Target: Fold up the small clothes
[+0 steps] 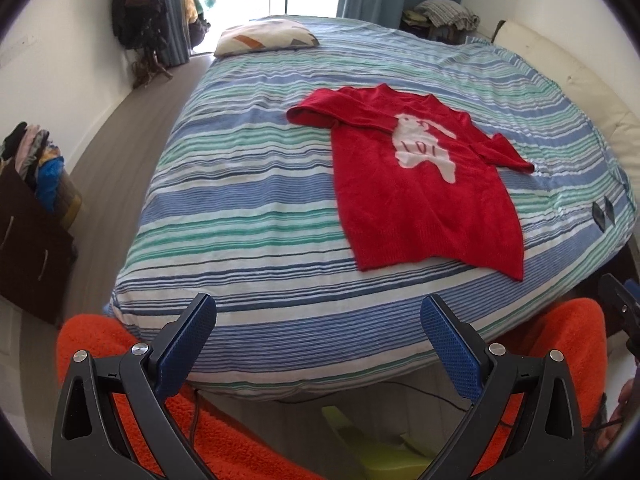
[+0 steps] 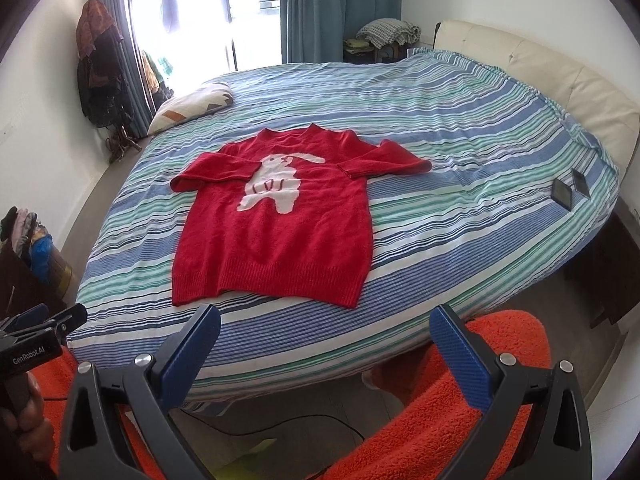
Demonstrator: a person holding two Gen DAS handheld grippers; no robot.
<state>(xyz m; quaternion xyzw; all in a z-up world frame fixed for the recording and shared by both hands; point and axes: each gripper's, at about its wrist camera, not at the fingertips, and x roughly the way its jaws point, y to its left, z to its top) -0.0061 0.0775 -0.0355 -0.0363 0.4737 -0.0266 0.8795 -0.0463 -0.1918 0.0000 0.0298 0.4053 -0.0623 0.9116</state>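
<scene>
A small red knitted sweater (image 2: 276,236) with a white rabbit on the chest lies flat and face up on the striped bed (image 2: 460,128), its hem toward me and both short sleeves spread out. It also shows in the left wrist view (image 1: 420,196), to the right of centre. My left gripper (image 1: 318,312) is open and empty, held off the near edge of the bed. My right gripper (image 2: 324,324) is open and empty, just short of the sweater's hem. The left gripper also shows at the left edge of the right wrist view (image 2: 44,328).
A patterned pillow (image 2: 192,106) lies at the far left corner of the bed. Two dark flat devices (image 2: 570,190) lie near the bed's right edge. A cream headboard (image 2: 560,76) runs along the right. A dark cabinet with piled clothes (image 1: 32,216) stands left on the floor.
</scene>
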